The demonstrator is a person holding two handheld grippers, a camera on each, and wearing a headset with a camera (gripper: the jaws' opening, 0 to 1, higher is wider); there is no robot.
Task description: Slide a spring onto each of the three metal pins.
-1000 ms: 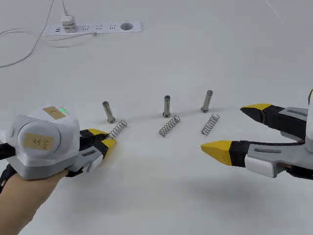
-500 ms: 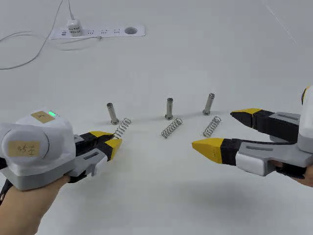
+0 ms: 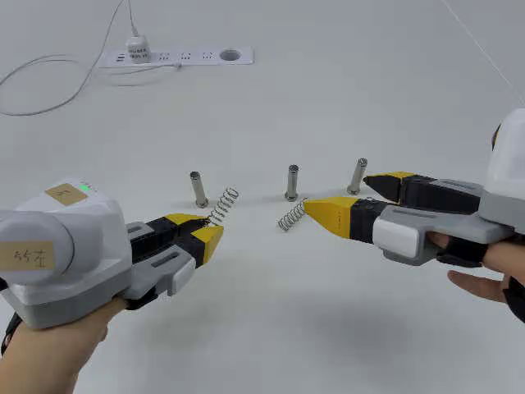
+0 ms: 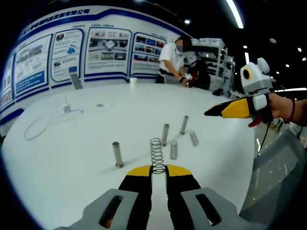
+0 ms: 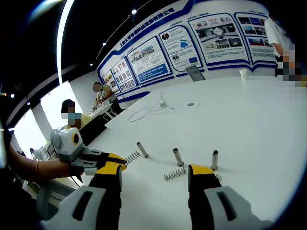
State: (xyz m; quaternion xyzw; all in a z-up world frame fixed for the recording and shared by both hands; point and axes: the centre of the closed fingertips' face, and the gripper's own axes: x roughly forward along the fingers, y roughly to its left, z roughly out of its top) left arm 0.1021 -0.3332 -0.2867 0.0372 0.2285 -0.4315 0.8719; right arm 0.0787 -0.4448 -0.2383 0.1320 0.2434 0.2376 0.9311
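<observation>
Power strip (image 3: 176, 57) w/ cable (image 3: 127, 18) sat behind. 3 pins (image 3: 292, 181), 3 springs (image 3: 291, 217): one pinched in left tongs (image 3: 207, 227); spread right tongs (image 3: 337, 190) prob. hid another.

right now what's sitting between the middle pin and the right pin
Nothing: the table between the middle pin and right pin is bare in the head view. The loose spring lies in front of the middle pin, not between.
</observation>
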